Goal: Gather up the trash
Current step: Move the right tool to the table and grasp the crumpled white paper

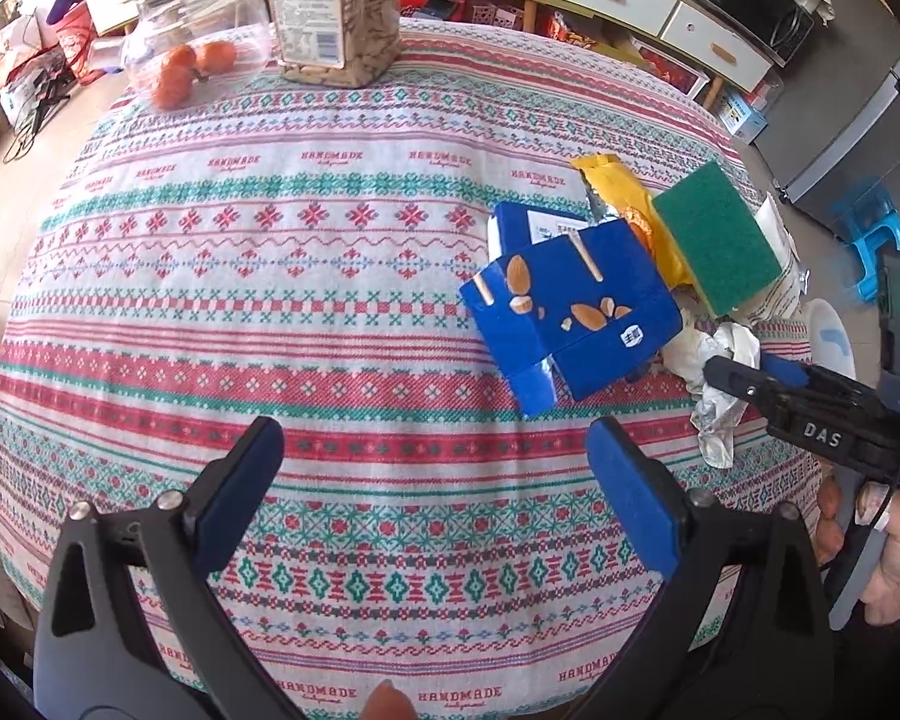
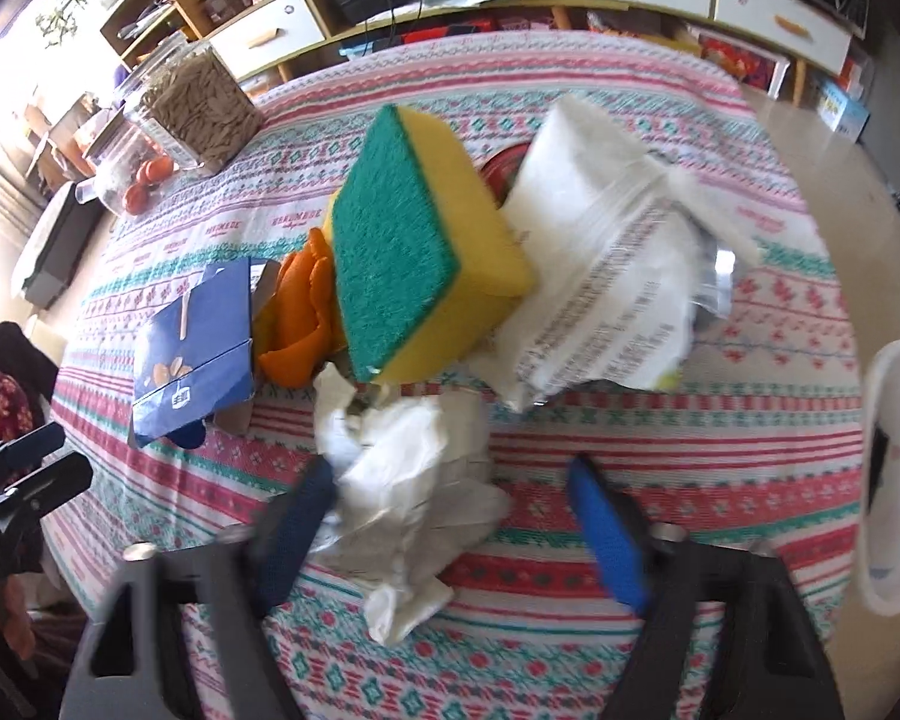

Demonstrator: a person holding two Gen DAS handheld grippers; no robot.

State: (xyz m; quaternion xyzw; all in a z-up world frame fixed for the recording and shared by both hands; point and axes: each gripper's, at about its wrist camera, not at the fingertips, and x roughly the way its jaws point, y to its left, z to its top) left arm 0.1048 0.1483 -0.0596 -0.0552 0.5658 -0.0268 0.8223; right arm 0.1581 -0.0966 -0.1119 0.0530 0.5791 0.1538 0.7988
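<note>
Black handheld grippers with blue-padded fingers

The left gripper [image 1: 435, 456] has black angular arms with triangular cut-outs, silver round screws at the joints, and flat blue pads on its fingers [image 1: 243, 483]. The right gripper [image 2: 450, 516] is built the same way, black with silver screws and blue pads; seen from the left wrist, its body carries white "DAS" lettering, a small green light and a thin black cable.

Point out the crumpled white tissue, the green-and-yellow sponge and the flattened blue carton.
crumpled white tissue [image 2: 408, 468], right wrist view, middle of the wad.
green-and-yellow sponge [image 2: 390, 246], right wrist view, green scouring face.
flattened blue carton [image 1: 570, 306], left wrist view, printed top panel.
</note>
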